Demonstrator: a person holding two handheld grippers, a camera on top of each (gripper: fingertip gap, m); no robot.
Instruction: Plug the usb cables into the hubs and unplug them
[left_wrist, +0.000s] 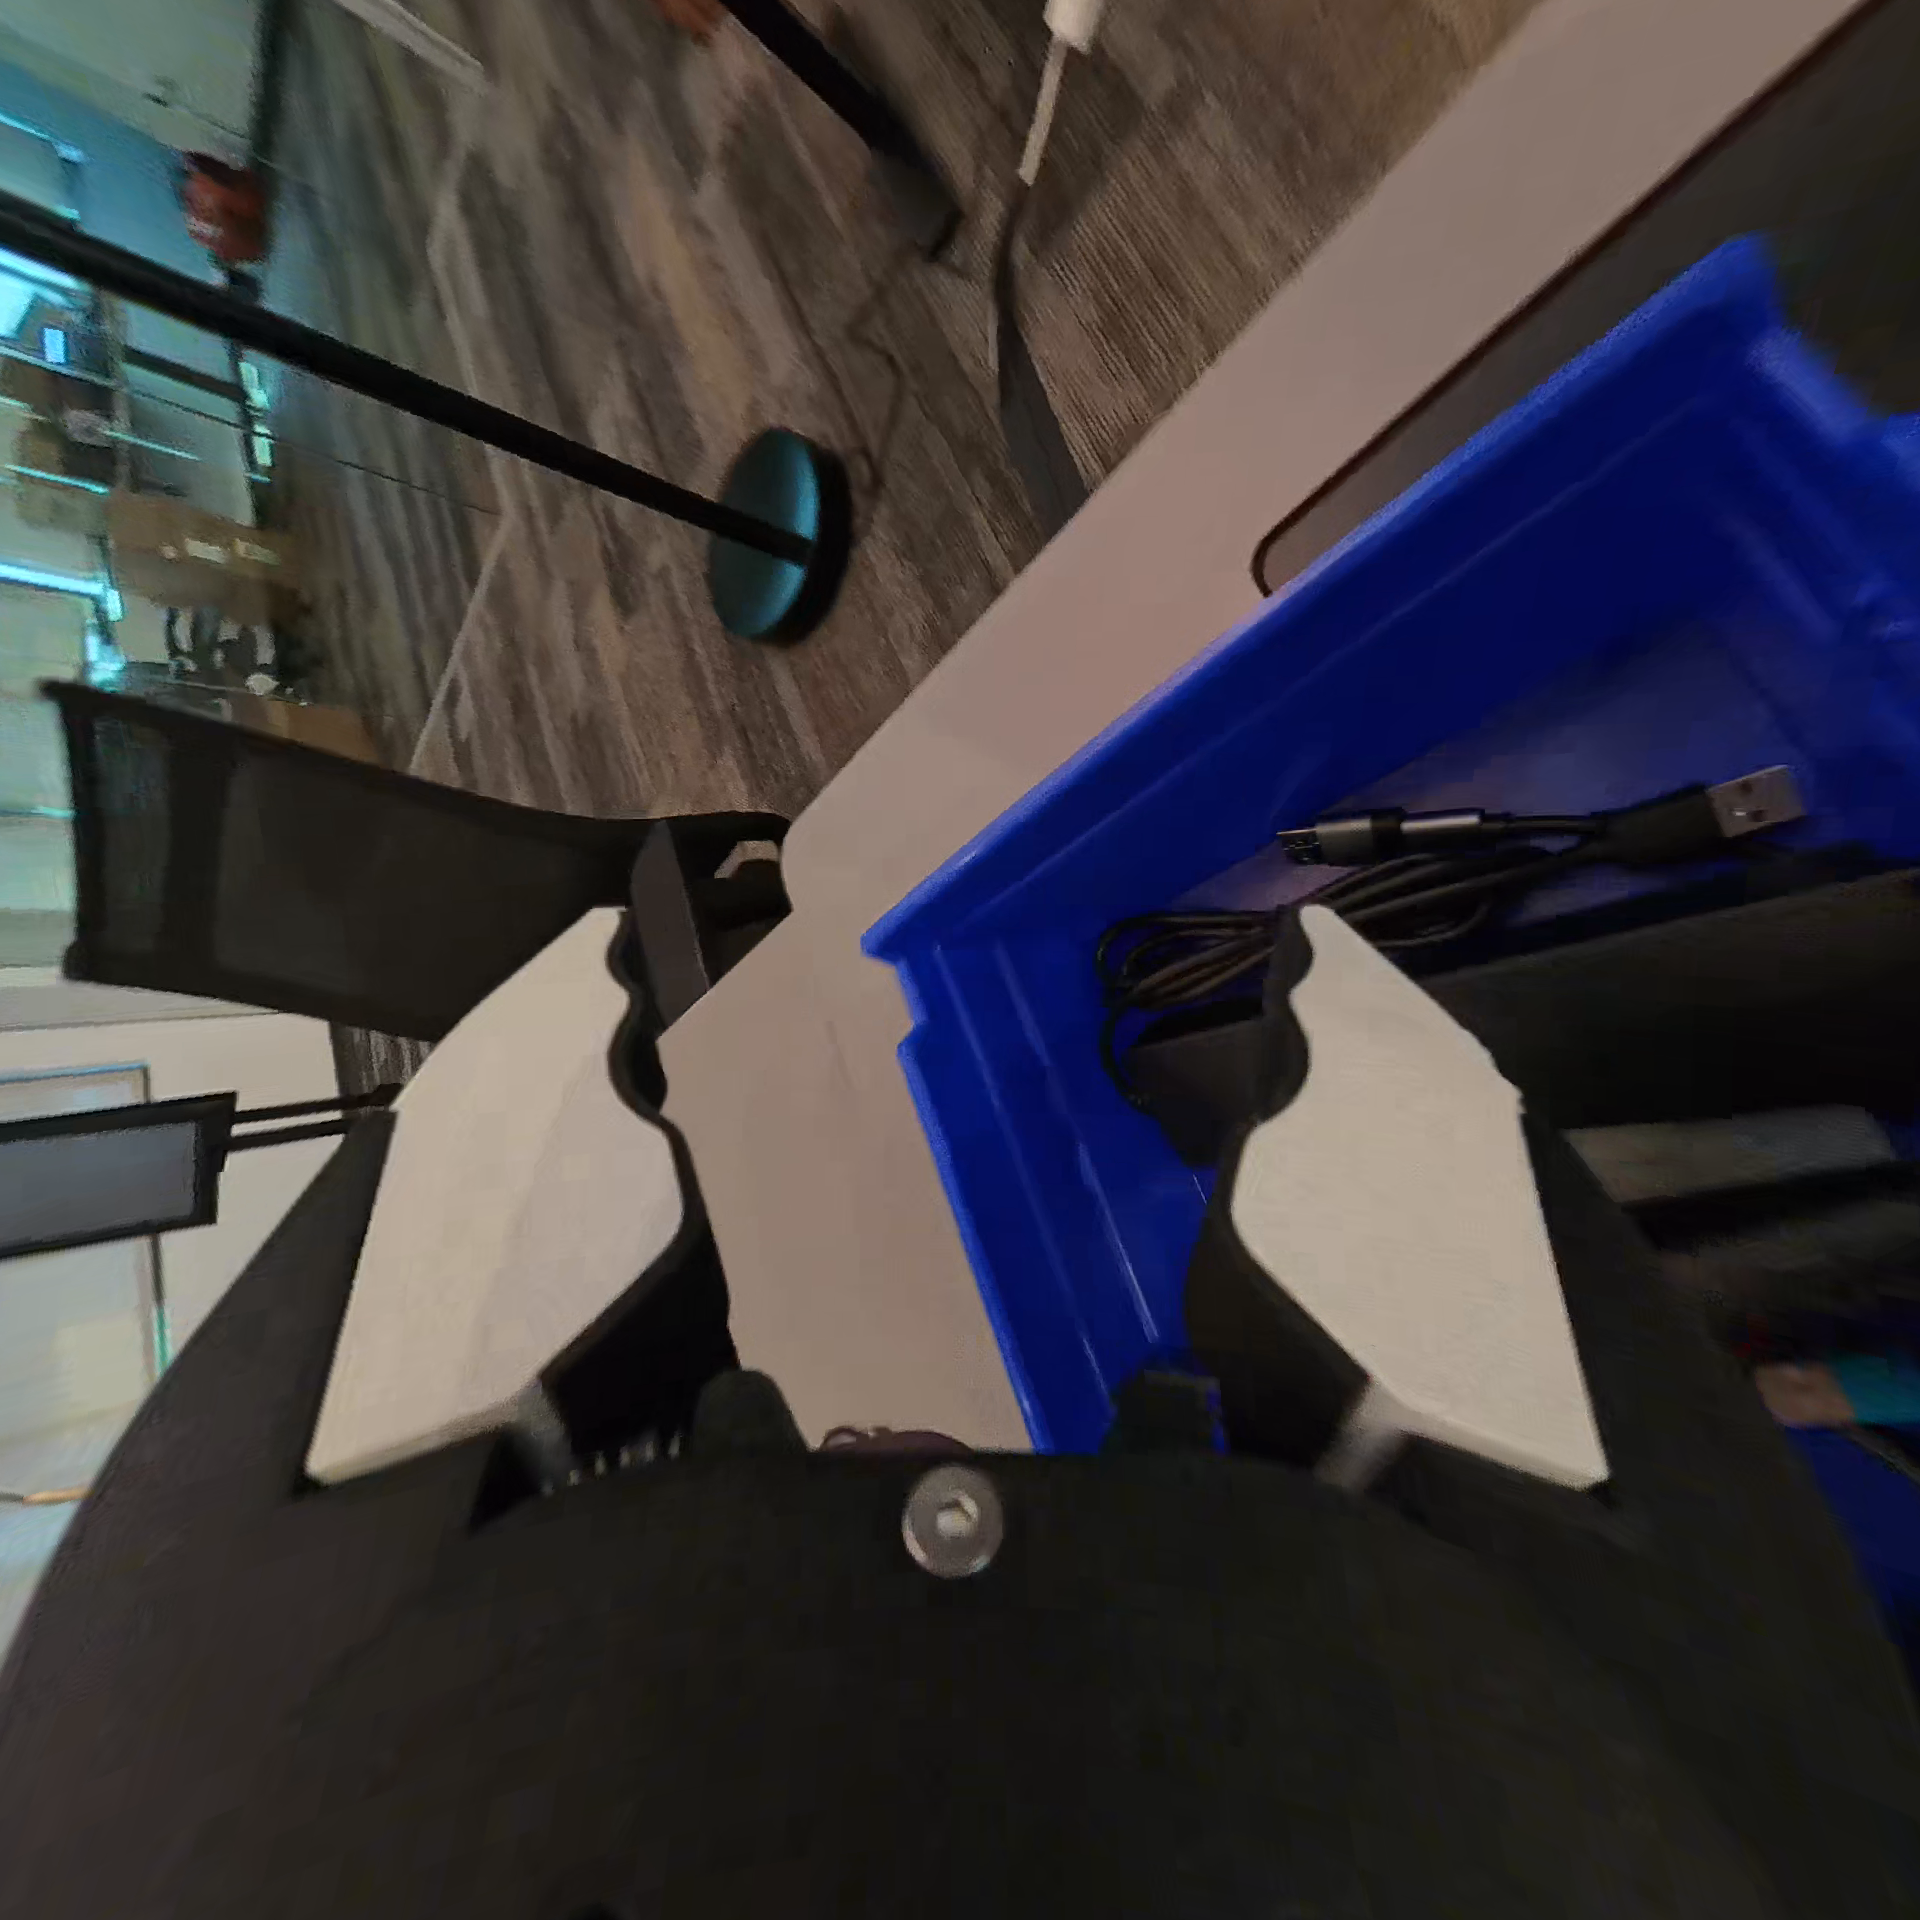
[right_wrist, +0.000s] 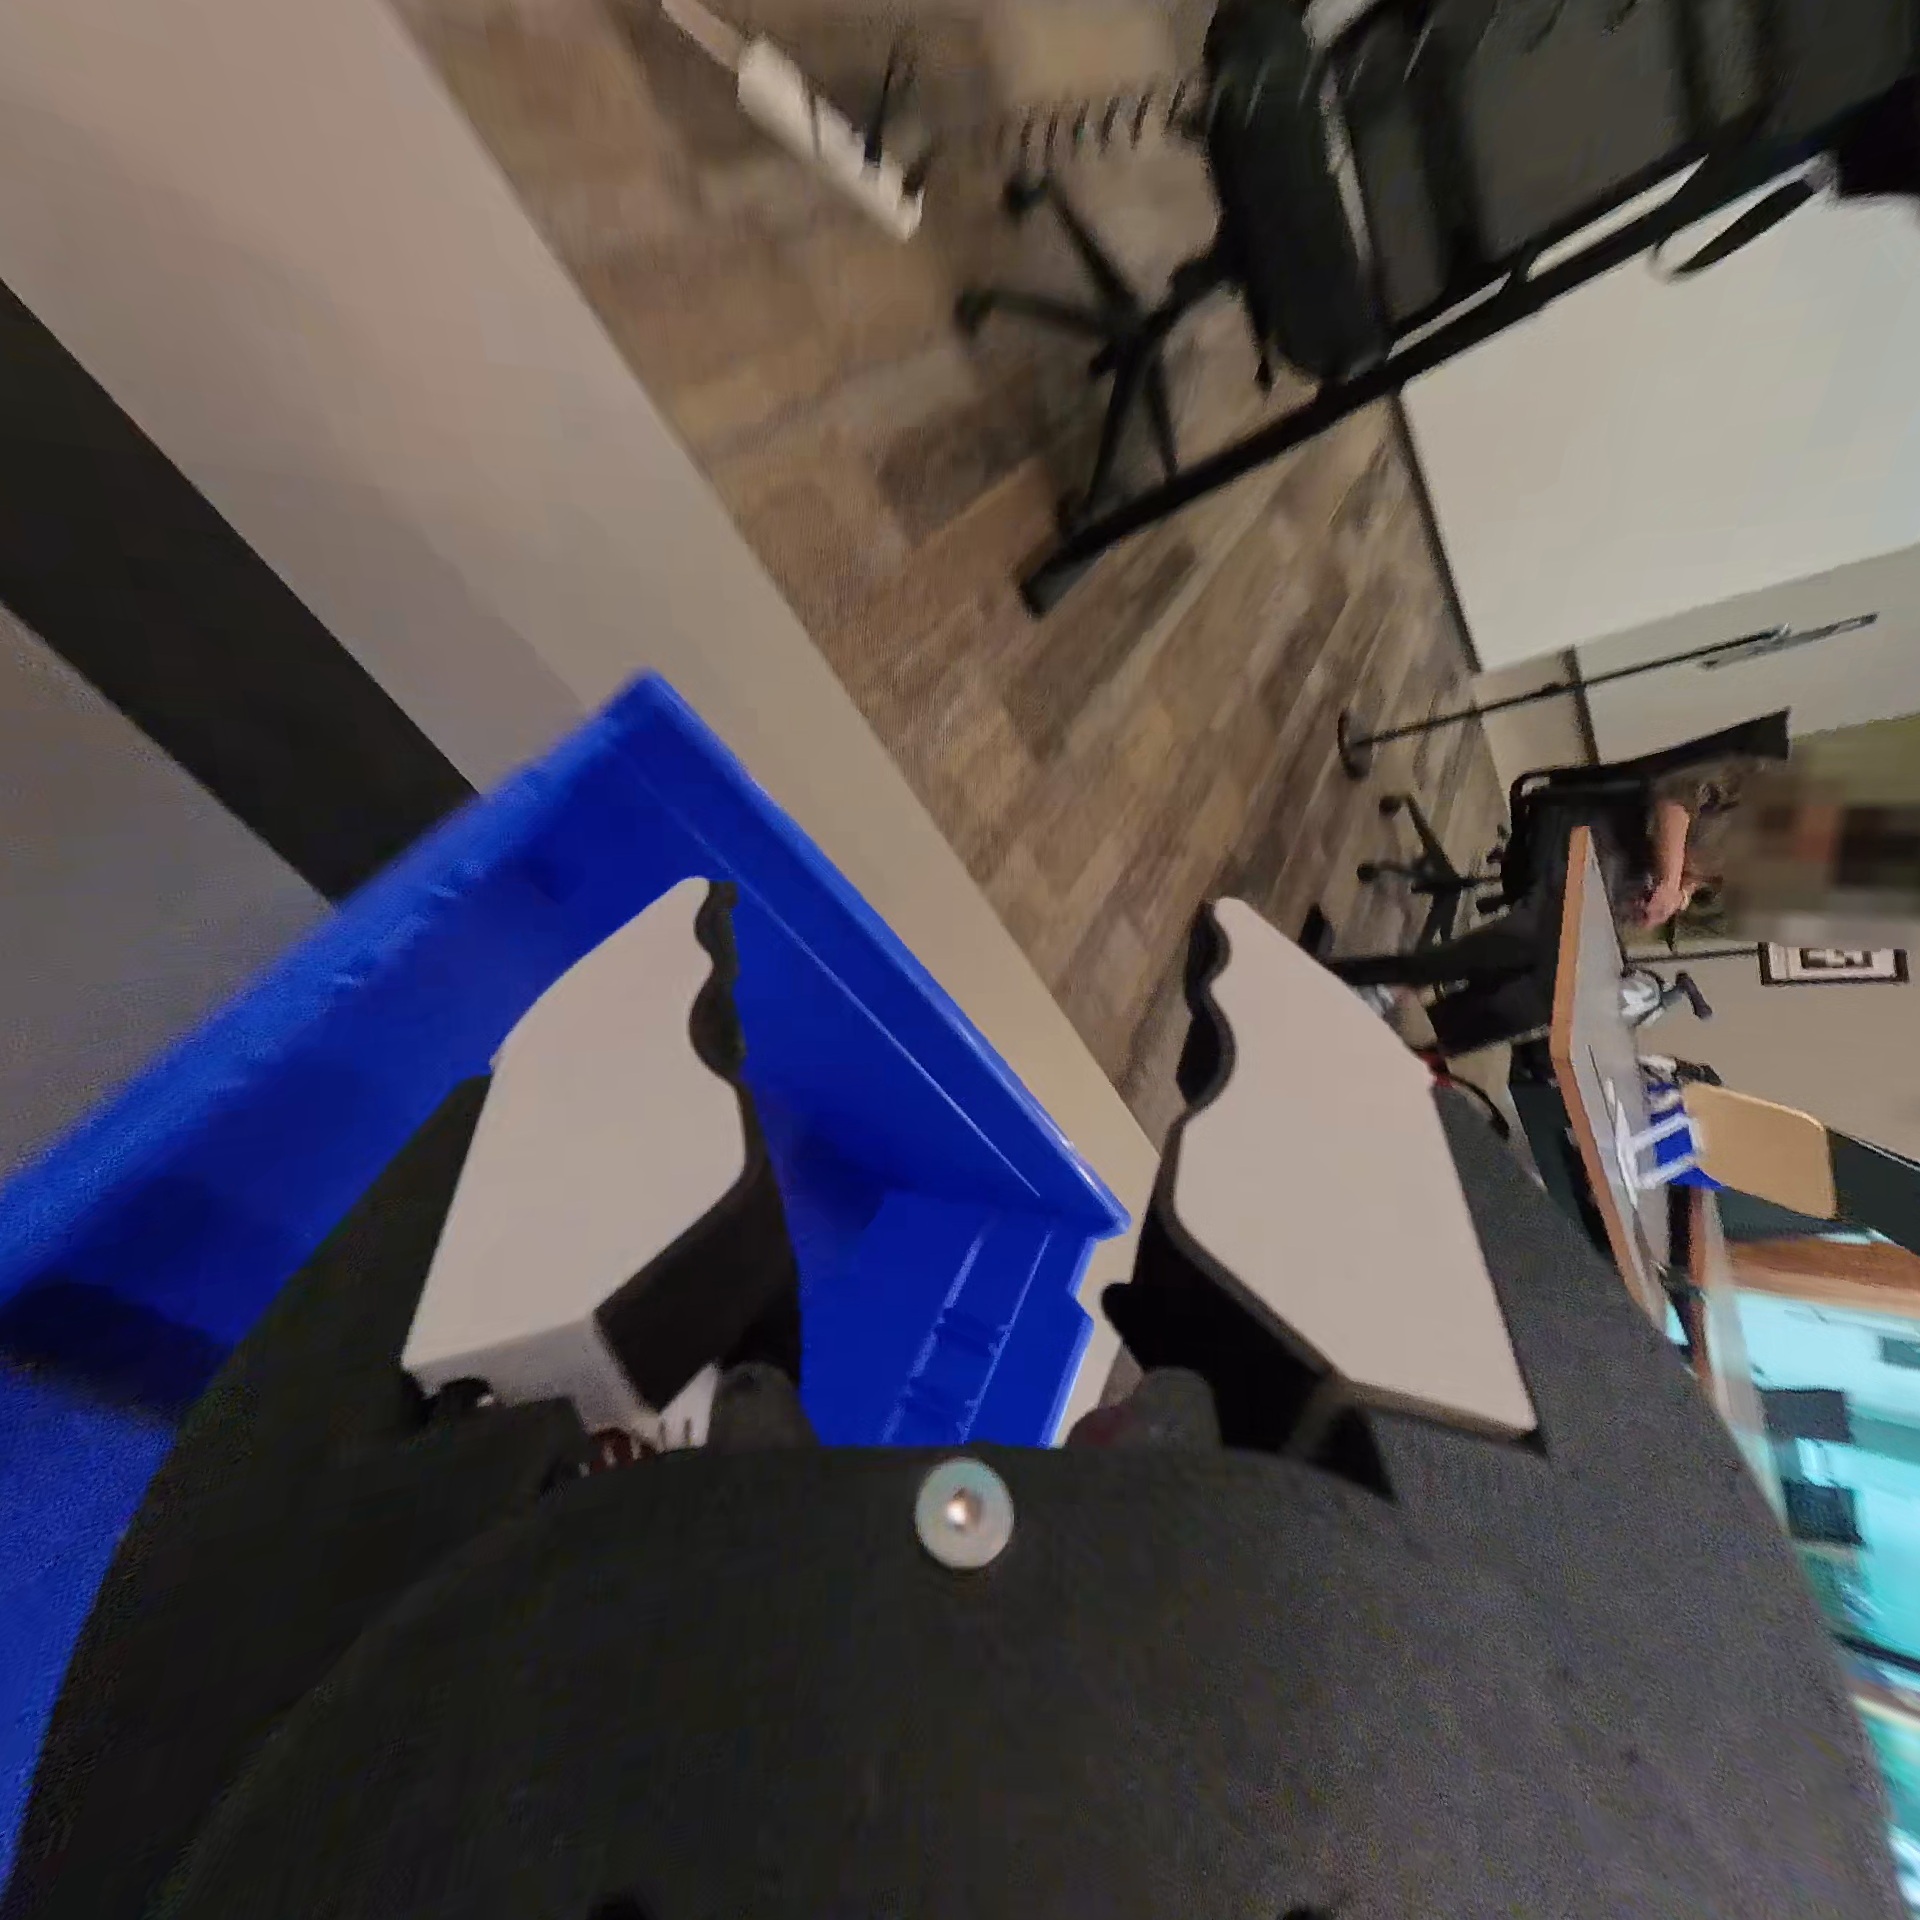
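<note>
A blue plastic bin (left_wrist: 1195, 727) stands on the white table (left_wrist: 1039, 582). Inside it lies a coiled black USB cable (left_wrist: 1455, 842) with a grey metal plug. My left gripper (left_wrist: 961, 925) is wide open and straddles the bin's corner. One finger (left_wrist: 1382, 1143) is inside the bin and the other is outside, over the table's corner. Neither pad presses on the wall. In the right wrist view my right gripper (right_wrist: 964, 904) is open too. The bin's (right_wrist: 468, 935) rim runs between its fingers without touching them. No hub is clearly visible.
A dark mat (left_wrist: 1662, 312) lies on the table behind the bin. Beyond the table edge are carpeted floor, a black office chair (left_wrist: 312, 862) and a pole stand with a round base (left_wrist: 779, 551). Another desk (right_wrist: 1590, 1039) and a seated person (right_wrist: 1683, 862) are far right.
</note>
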